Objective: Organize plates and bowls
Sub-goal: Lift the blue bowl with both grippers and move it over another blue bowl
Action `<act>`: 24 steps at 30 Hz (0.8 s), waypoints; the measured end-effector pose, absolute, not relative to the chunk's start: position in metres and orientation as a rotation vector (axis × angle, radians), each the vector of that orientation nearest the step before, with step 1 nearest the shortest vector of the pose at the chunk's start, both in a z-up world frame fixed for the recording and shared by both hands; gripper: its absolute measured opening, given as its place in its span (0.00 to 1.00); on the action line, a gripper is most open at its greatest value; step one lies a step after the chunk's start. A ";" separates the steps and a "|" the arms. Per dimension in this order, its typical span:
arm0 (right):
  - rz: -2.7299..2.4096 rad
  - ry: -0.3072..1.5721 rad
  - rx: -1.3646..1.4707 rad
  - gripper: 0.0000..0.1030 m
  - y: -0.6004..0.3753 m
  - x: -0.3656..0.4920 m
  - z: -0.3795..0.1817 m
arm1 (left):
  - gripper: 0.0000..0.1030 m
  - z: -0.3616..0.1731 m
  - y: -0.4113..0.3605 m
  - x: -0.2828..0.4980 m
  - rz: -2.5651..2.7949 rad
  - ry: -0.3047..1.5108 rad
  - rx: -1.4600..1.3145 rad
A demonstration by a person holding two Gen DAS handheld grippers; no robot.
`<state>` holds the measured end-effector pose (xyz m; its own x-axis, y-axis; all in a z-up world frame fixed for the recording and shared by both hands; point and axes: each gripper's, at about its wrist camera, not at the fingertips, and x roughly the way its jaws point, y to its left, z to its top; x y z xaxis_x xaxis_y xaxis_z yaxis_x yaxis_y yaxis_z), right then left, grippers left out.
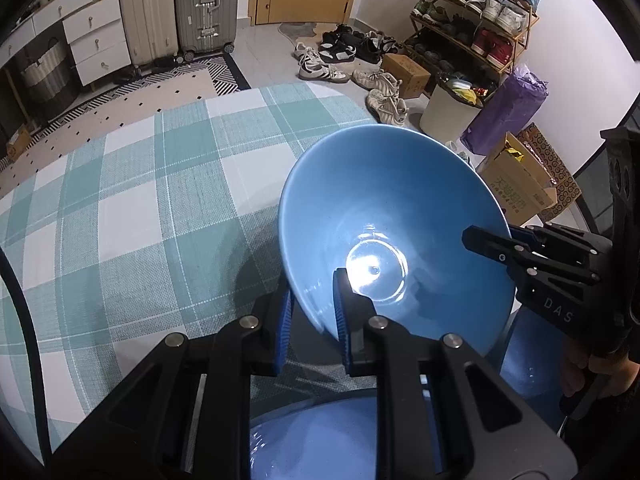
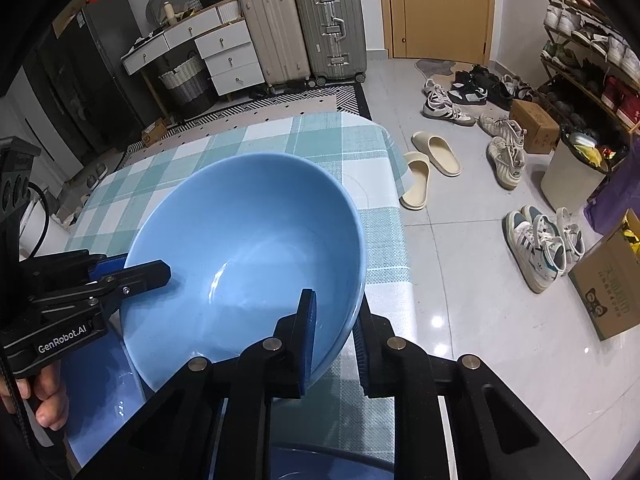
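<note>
We are clamping both the left gripper (image 1: 310, 320) and right gripper (image 2: 334, 344) on a glossy blue bowl's (image 1: 384, 208) opposite rims, tilting above the checked desk (image 1: 132, 200) near its edge.

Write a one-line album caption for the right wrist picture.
Two claws, right and left, grip a blue bowl by opposite rims over a checked tablecloth.

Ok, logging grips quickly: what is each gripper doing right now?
Left gripper: closed on the rim of the blue bowl.
Right gripper: closed on the opposite rim of the same bowl.
</note>
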<state>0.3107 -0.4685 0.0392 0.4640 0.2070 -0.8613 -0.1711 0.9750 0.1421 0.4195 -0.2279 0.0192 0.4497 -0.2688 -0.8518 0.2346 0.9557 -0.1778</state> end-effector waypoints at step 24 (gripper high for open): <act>0.220 0.923 0.030 0.18 -0.469 0.269 0.100 | 0.16 0.082 -0.224 0.372 -0.322 0.943 -0.036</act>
<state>0.2686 -0.4685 0.1003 0.5830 0.2012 -0.7872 -0.1758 0.9771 0.1195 0.3724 -0.2243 0.0822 0.5438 -0.2863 -0.7889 0.2555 0.9519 -0.1694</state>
